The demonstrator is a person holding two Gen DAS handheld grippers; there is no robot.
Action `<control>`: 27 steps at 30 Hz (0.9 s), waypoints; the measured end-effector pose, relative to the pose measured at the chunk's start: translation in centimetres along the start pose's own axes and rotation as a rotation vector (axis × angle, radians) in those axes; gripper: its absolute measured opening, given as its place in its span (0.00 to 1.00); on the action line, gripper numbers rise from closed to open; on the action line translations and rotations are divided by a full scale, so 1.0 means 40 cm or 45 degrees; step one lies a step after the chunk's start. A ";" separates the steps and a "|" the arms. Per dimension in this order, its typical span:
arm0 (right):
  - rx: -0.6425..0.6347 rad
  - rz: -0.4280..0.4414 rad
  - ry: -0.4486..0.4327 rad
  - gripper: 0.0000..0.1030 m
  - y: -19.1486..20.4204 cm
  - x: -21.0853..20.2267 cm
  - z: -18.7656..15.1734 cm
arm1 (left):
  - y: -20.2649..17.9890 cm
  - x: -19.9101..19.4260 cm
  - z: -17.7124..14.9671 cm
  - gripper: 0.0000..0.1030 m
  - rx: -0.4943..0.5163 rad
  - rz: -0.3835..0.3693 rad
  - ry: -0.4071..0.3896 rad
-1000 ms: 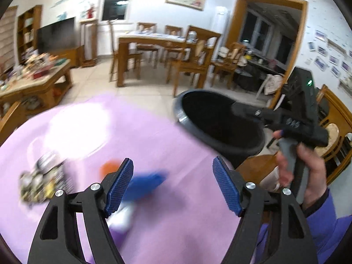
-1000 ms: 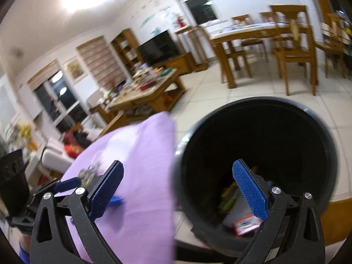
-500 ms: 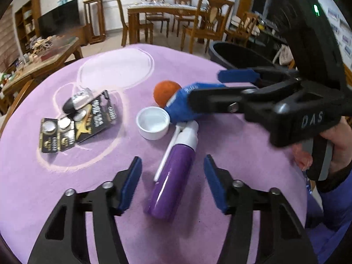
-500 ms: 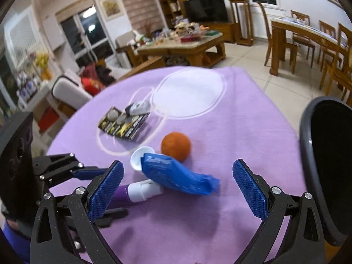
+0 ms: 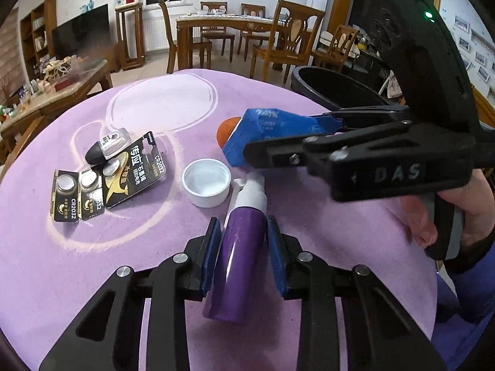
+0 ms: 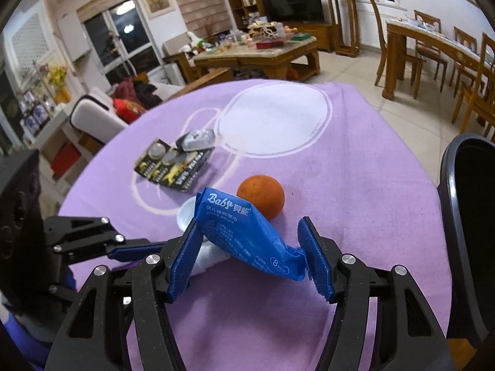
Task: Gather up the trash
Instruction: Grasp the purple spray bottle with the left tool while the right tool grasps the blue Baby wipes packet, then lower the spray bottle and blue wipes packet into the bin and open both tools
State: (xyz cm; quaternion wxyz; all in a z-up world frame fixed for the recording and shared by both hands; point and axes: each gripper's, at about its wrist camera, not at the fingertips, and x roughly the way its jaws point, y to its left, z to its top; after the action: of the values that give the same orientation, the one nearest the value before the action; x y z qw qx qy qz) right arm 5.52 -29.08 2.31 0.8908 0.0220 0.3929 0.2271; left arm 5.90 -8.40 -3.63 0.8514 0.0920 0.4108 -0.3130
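Observation:
A purple bottle [image 5: 239, 259] with a white top lies on the purple tablecloth [image 5: 123, 262]. My left gripper [image 5: 243, 255] is closed around its body. A blue wet-wipe packet [image 6: 247, 235] lies beside an orange [image 6: 261, 196] and a white cap [image 5: 206, 185]. My right gripper [image 6: 249, 258] has its jaws on both sides of the packet, narrowed but with a gap on the left side; it also shows in the left wrist view [image 5: 309, 136]. Button-battery cards [image 5: 105, 182] and a small black-and-silver item [image 5: 106, 148] lie to the left.
A black trash bin [image 6: 461, 216] stands at the table's right edge; it also shows in the left wrist view [image 5: 328, 88]. Behind are a dining table with chairs [image 5: 241, 27] and a cluttered coffee table [image 6: 263, 49].
Both grippers came down from the bin to the table. The left jaws closed onto the purple bottle. The right jaws narrowed around the blue packet.

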 end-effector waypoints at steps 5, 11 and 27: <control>0.029 0.049 -0.084 0.60 -0.002 -0.065 0.014 | 0.009 -0.024 -0.002 0.24 -0.018 -0.023 -0.045; 0.064 0.058 -0.198 0.60 -0.036 -0.163 0.020 | -0.004 -0.052 0.021 0.24 -0.021 -0.017 -0.096; 0.368 -0.066 -0.465 0.61 -0.381 -0.449 -0.046 | -0.169 -0.023 0.242 0.24 0.015 -0.224 -0.281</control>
State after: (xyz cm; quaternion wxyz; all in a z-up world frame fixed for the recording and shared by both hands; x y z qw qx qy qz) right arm -0.46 -50.54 10.09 0.9403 0.1799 0.2540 0.1377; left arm 7.55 -17.32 3.98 0.8601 0.0256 0.3193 -0.3970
